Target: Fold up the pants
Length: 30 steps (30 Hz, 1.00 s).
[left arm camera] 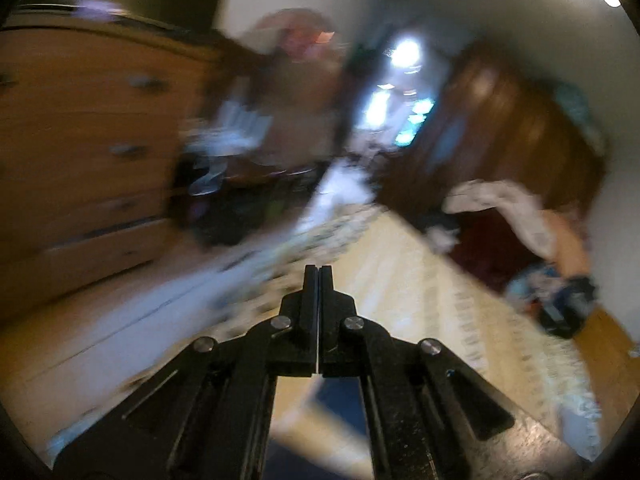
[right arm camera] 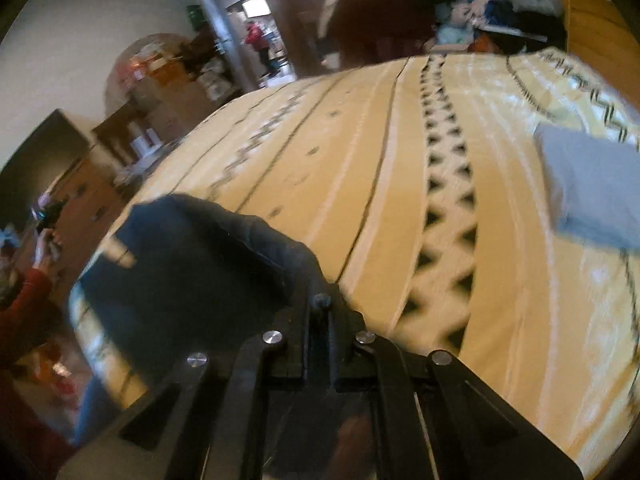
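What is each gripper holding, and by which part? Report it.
The right gripper is shut on the dark pants, pinching a bunched fabric edge; which part cannot be told. The left gripper is shut with nothing visible between its fingers.

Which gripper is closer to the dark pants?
Right. The right gripper is shut on the dark pants on the bed. The left gripper is shut, with no pants in its blurred view.

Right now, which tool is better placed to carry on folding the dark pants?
Right. The right tool is shut on the dark pants over the yellow bedspread; the left tool is shut on nothing, raised and facing the wooden dresser.
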### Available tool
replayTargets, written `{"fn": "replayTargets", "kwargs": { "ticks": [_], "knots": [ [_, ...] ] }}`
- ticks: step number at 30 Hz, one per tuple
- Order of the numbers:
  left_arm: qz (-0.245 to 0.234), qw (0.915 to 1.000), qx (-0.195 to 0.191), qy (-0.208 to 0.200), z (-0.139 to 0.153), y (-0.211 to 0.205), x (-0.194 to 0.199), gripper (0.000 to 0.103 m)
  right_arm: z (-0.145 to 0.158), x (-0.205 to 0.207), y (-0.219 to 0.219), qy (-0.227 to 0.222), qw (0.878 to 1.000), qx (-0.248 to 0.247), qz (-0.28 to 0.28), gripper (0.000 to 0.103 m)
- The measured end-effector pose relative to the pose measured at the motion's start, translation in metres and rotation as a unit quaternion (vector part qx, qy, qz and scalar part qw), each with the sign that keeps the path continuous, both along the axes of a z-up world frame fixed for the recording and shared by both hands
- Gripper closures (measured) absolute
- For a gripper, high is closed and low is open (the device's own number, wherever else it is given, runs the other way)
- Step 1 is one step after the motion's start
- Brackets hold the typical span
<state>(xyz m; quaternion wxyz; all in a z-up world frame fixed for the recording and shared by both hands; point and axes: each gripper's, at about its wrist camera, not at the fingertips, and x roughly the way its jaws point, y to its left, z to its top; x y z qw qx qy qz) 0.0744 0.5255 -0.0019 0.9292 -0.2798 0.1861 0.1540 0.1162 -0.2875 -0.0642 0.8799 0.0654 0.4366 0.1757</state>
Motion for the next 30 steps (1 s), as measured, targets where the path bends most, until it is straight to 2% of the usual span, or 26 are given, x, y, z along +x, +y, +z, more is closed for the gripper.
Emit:
{"fn": "replayTargets", "kwargs": {
  "ticks": [2, 4, 7, 10, 14, 15, 16, 17, 18, 19, 20, 21, 22, 23, 24, 27, 30],
  "knots": [
    [0.015, 0.9989, -0.019, 0.04, -0.029, 0.006, -0.025, 0.103, -0.024, -0.043, 0.019, 0.047, 0.999, 0.004, 0.018, 0.095],
    [0.035, 0.9955, -0.056, 0.069, -0.065, 0.006, -0.049, 0.103, -0.053, -0.073, 0.032, 0.09, 0.995, -0.005, 0.032, 0.095],
    [0.027, 0.9909, -0.075, 0.108, -0.099, -0.007, -0.047, 0.103, -0.087, -0.099, 0.026, 0.122, 0.992, -0.016, 0.01, 0.095],
    [-0.015, 0.9869, -0.057, 0.15, -0.107, -0.03, -0.014, 0.103, -0.116, -0.112, 0.026, 0.167, 0.983, -0.069, 0.008, 0.098],
    [-0.077, 0.9836, -0.038, 0.159, -0.095, -0.051, 0.026, 0.101, -0.109, -0.121, 0.033, 0.207, 0.971, -0.12, 0.021, 0.097],
    [-0.09, 0.9826, -0.038, 0.158, -0.091, -0.056, 0.037, 0.092, -0.094, -0.124, 0.039, 0.201, 0.969, -0.142, 0.027, 0.097],
    [-0.097, 0.9821, -0.041, 0.156, -0.09, -0.055, 0.042, 0.07, -0.086, -0.121, 0.041, 0.199, 0.969, -0.145, 0.032, 0.096],
    [-0.105, 0.9811, -0.047, 0.155, -0.087, -0.058, 0.058, 0.054, -0.074, -0.118, 0.047, 0.194, 0.969, -0.149, 0.037, 0.096],
    [-0.114, 0.9807, -0.048, 0.152, -0.086, -0.058, 0.064, 0.029, -0.059, -0.112, 0.055, 0.179, 0.971, -0.153, 0.044, 0.096],
    [-0.123, 0.9804, -0.051, 0.145, -0.085, -0.059, 0.063, 0.022, -0.045, -0.103, 0.069, 0.157, 0.975, -0.149, 0.053, 0.095],
    [-0.141, 0.9781, -0.06, 0.141, -0.084, -0.062, 0.083, 0.022, -0.037, -0.095, 0.079, 0.143, 0.978, -0.14, 0.059, 0.093],
    [-0.152, 0.9761, -0.065, 0.142, -0.085, -0.066, 0.086, 0.022, -0.03, -0.08, 0.1, 0.12, 0.983, -0.118, 0.073, 0.091],
    [-0.157, 0.9752, -0.071, 0.139, -0.085, -0.069, 0.093, 0.021, -0.028, -0.067, 0.117, 0.107, 0.985, -0.104, 0.084, 0.085],
    [-0.175, 0.9703, -0.076, 0.149, -0.088, -0.072, 0.117, 0.021, -0.032, -0.05, 0.145, 0.087, 0.987, -0.089, 0.104, 0.072],
    [-0.188, 0.9663, -0.077, 0.158, -0.092, -0.075, 0.127, 0.021, -0.037, -0.038, 0.167, 0.075, 0.986, -0.086, 0.12, 0.067],
    [-0.19, 0.9596, -0.055, 0.2, -0.105, -0.081, 0.161, 0.023, -0.063, -0.007, 0.238, 0.055, 0.98, -0.088, 0.171, 0.065],
    [-0.177, 0.9556, -0.04, 0.232, -0.122, -0.083, 0.183, 0.027, -0.081, 0.002, 0.285, 0.031, 0.974, -0.102, 0.199, 0.065]
  ]
}}
